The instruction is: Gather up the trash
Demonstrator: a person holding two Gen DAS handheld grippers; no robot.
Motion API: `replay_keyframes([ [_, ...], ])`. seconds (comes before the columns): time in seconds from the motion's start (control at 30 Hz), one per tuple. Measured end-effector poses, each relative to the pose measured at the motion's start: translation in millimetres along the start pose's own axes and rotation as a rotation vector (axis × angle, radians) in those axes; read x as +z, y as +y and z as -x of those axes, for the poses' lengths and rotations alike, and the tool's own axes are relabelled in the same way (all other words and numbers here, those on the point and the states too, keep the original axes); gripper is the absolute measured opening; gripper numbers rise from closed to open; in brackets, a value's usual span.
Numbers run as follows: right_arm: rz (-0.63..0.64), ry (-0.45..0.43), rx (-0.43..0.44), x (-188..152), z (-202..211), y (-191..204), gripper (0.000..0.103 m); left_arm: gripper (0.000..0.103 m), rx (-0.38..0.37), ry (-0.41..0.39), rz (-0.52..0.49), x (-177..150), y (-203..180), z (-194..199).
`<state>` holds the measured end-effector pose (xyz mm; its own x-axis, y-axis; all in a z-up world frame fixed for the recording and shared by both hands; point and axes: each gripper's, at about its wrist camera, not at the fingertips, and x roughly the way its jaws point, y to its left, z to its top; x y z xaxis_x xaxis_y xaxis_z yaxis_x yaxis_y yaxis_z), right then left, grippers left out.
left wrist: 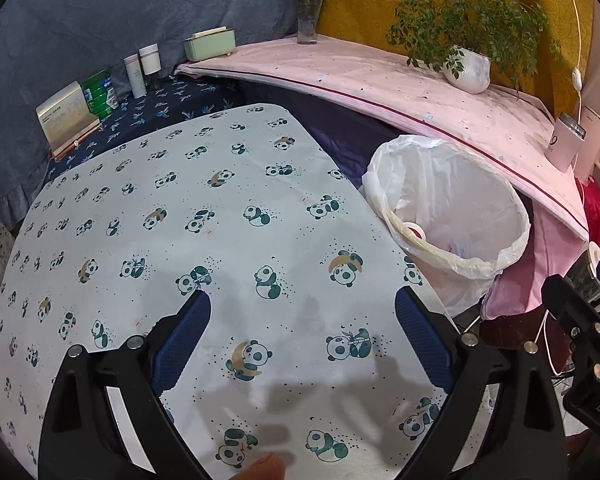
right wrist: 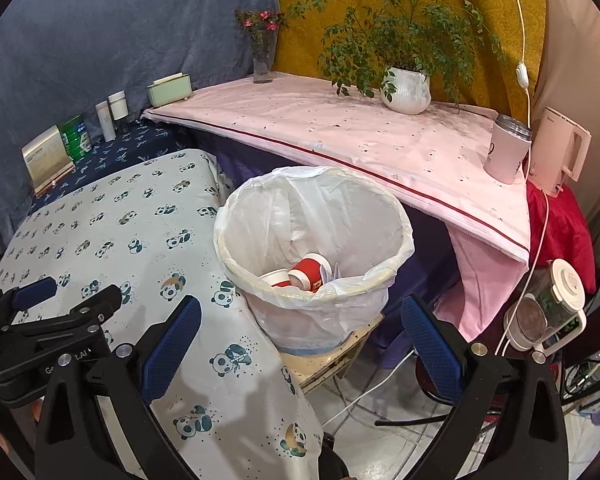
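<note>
A white bin lined with a plastic bag (right wrist: 260, 236) stands on a low stool beside the panda-cloth table (right wrist: 112, 232). Red and white paper cups (right wrist: 306, 272) lie inside it. In the left wrist view the bin (left wrist: 496, 216) is at the right, with a bit of white cup showing inside. My left gripper (left wrist: 302, 316) is open and empty over the panda cloth (left wrist: 180, 220). My right gripper (right wrist: 300, 320) is open and empty in front of the bin, near its rim. The left gripper also shows at the left of the right wrist view (right wrist: 56, 300).
A pink-covered shelf (right wrist: 340, 132) behind the bin holds a potted plant (right wrist: 406, 88), a flower vase (right wrist: 263, 60), a pink tumbler (right wrist: 506, 152) and a kettle (right wrist: 560, 148). Bottles (right wrist: 112, 114), a green can (right wrist: 74, 138) and a box stand at back left. Cables and a jug (right wrist: 548, 308) are at right.
</note>
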<state>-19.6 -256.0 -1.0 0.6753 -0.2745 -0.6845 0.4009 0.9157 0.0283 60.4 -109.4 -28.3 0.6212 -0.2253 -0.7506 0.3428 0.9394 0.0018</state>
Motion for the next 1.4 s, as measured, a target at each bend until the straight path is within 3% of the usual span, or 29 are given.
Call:
replay_keyframes([
  [1.4, -0.003, 0.021, -0.005, -7.8, -10.4, -4.3, 0.097, 0.09, 0.039, -0.011, -0.014, -5.3, -9.0, -2.3],
])
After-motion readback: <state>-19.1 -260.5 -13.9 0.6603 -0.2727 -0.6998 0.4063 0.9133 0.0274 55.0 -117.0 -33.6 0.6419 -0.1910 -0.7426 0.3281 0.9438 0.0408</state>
